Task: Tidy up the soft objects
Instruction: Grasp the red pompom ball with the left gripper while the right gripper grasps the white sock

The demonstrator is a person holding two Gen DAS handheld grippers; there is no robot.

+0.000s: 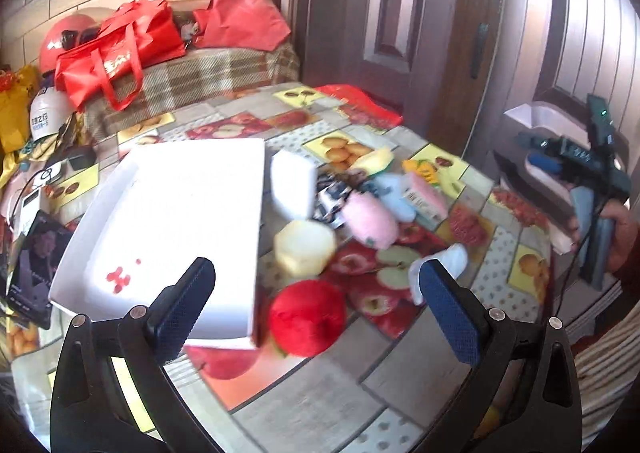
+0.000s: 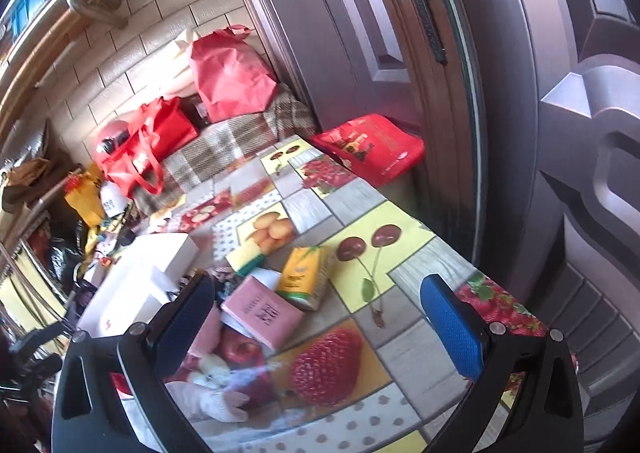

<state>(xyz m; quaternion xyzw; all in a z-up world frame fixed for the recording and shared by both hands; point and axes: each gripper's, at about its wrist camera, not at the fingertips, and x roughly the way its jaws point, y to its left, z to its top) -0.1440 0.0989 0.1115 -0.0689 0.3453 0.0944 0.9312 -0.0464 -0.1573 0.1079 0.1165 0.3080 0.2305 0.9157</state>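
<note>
In the left wrist view a white tray lies on the fruit-print table at the left. Beside it lie a red plush ball, a pale yellow round sponge, a white block sponge, a pink plush, a light blue plush and a pink tissue pack. My left gripper is open and empty, above the red ball. My right gripper is open and empty, above the pink tissue pack and an orange tissue pack. It also shows in the left wrist view, at the right.
Red bags and a plaid cloth lie at the table's far end. A red bag sits by the brown door on the right. A white glove-like plush lies near the front. Clutter and a phone crowd the left.
</note>
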